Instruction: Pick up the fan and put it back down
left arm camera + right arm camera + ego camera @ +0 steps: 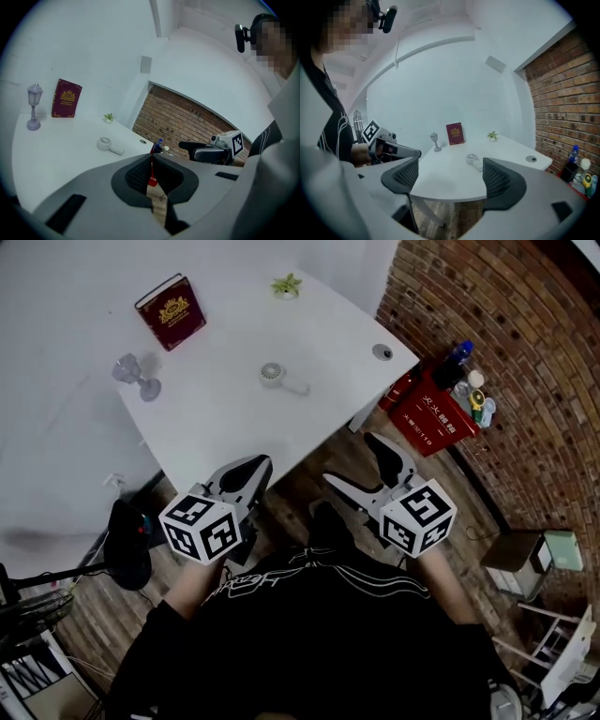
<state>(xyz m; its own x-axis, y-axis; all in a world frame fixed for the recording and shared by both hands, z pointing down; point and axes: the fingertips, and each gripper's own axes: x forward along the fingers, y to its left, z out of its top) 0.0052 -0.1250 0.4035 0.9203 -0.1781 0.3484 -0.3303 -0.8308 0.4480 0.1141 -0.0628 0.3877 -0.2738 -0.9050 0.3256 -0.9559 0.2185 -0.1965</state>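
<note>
A small white handheld fan [282, 378] lies on its side on the white table [216, 427], in the middle toward the far side. Both grippers hang below the table's near edge, well short of the fan. My left gripper [249, 469] has its jaws closed to a thin slit with nothing in it. My right gripper [353, 461] is open and empty. The left gripper view shows the fan [108, 145] beyond the jaws [151, 164]. In the right gripper view the fan [473, 161] sits past the wide gap of the right gripper [450, 177].
On the table stand a red book [171, 311], a small lamp figurine [141, 377] and a tiny potted plant [286, 285]; a cable hole [382, 352] is near the right corner. A red crate with bottles [437, 412] stands by the brick wall [506, 343].
</note>
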